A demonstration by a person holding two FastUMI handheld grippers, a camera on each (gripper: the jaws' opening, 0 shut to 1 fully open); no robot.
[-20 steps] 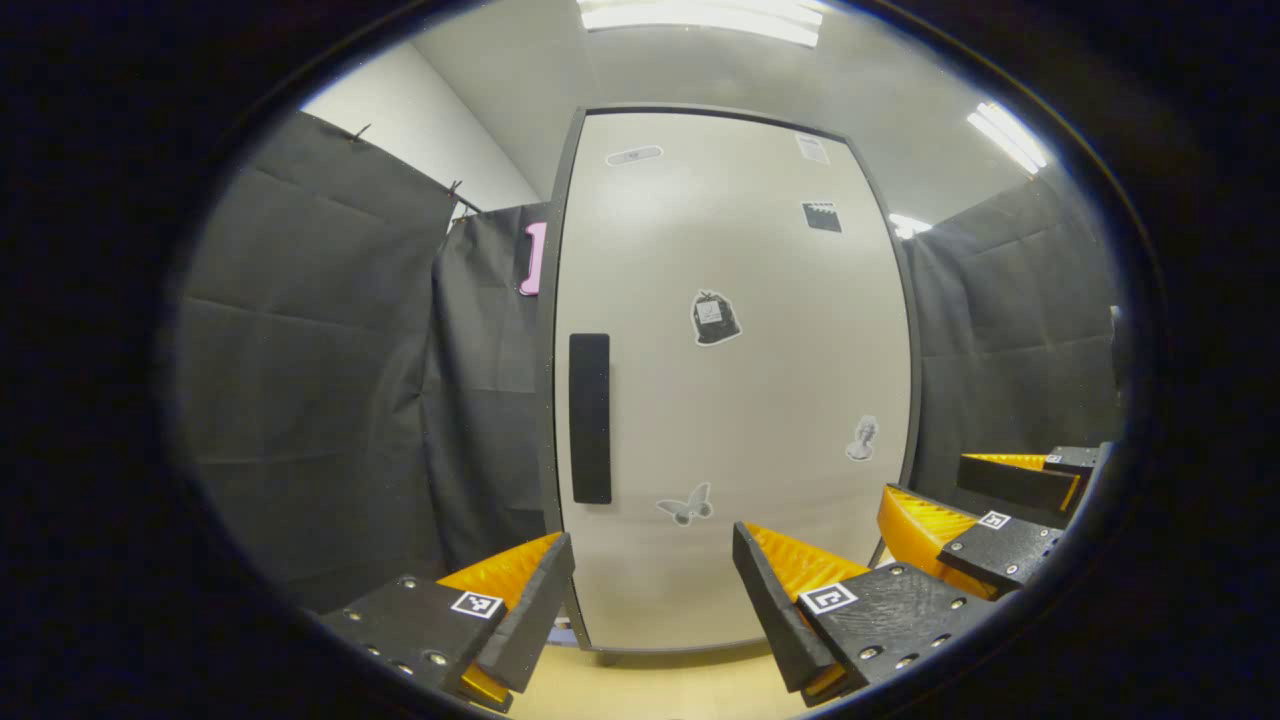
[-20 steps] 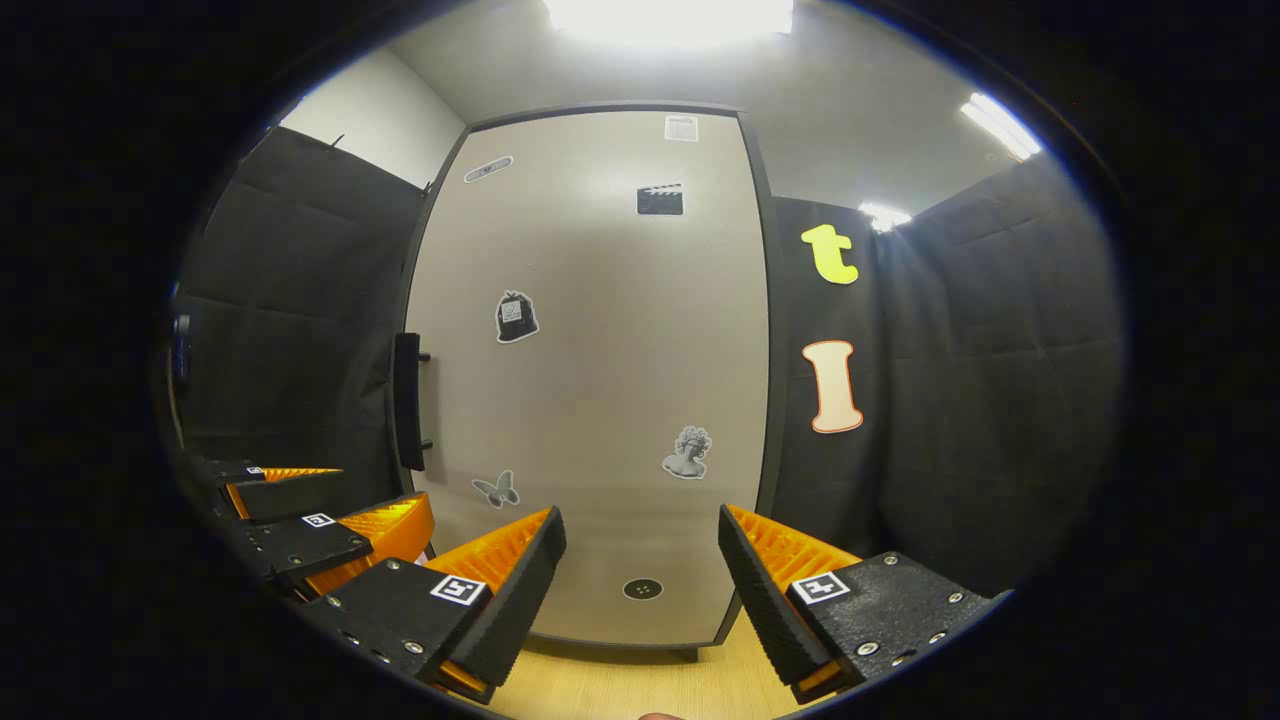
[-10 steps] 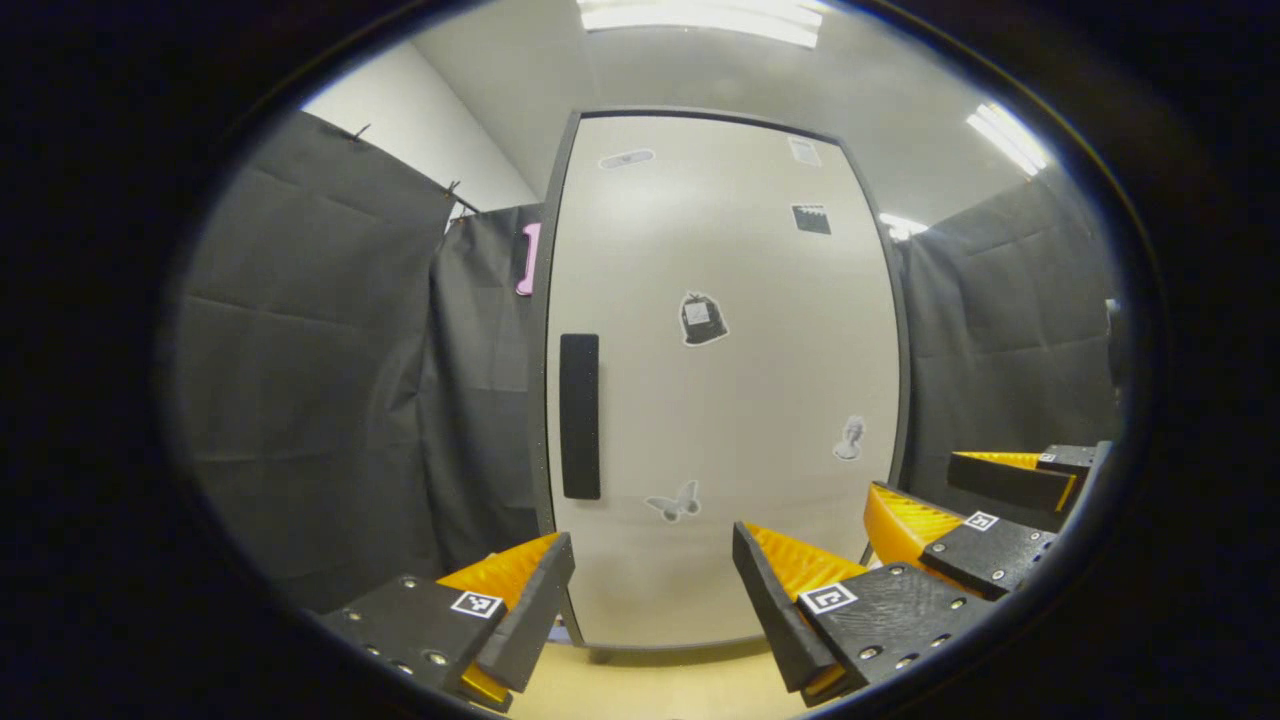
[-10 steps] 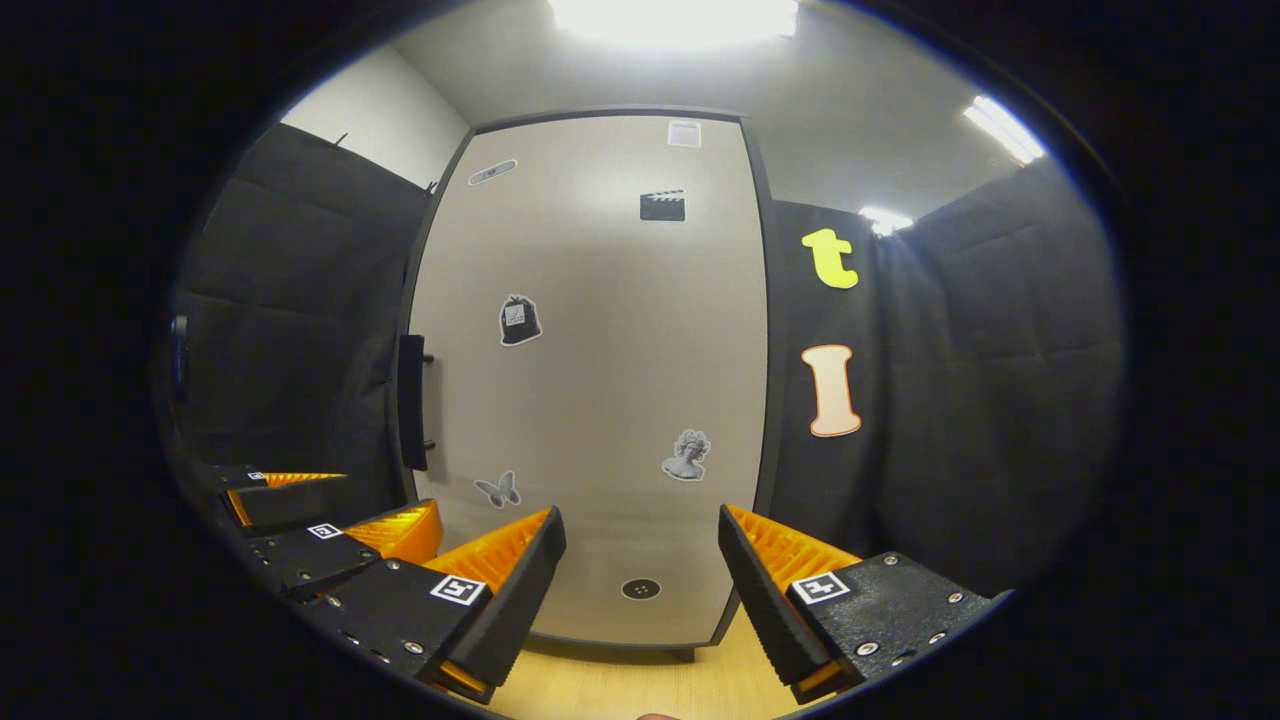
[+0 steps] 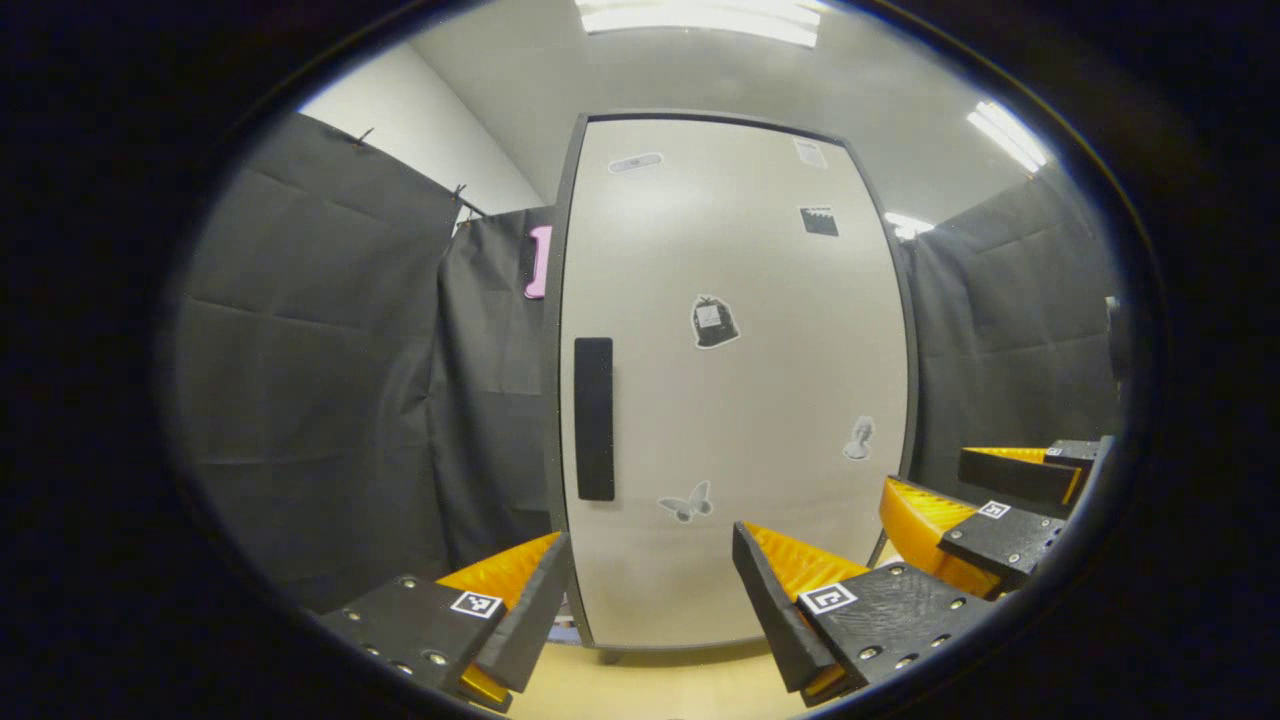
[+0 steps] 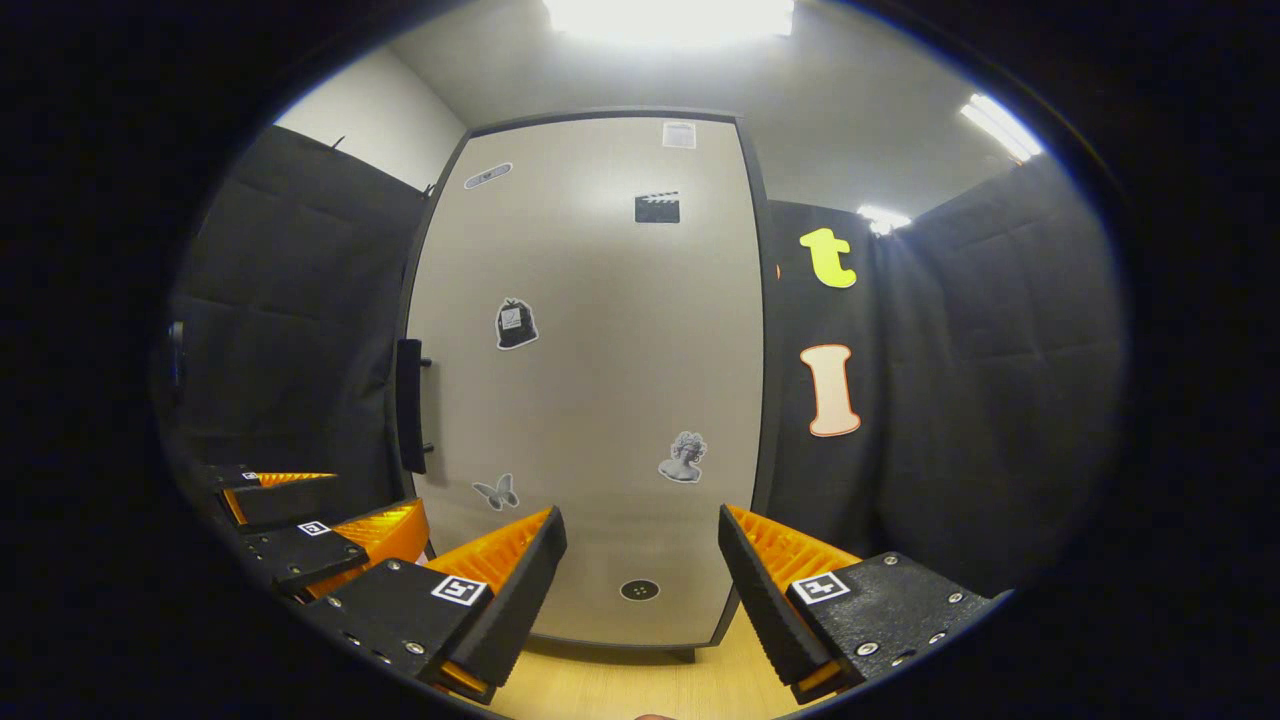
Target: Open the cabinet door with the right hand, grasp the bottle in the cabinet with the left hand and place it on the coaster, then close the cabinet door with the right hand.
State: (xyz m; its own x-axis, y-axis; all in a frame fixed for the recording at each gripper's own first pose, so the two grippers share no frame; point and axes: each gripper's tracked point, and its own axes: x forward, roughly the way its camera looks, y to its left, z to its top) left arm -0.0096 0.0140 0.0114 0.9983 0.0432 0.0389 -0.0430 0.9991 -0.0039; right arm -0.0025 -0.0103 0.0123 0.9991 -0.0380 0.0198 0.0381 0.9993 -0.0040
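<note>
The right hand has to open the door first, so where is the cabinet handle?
The handle is a dark vertical bar on the cabinet door's left edge at mid-height, above the butterfly sticker.

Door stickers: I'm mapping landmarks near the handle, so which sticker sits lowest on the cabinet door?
The butterfly sticker, just right of the handle's lower end. The bust sticker sits slightly higher, the others well above.

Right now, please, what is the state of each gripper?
Left gripper: open, holding nothing, facing the closed cabinet door.
Right gripper: open, holding nothing, short of the door handle.
</note>
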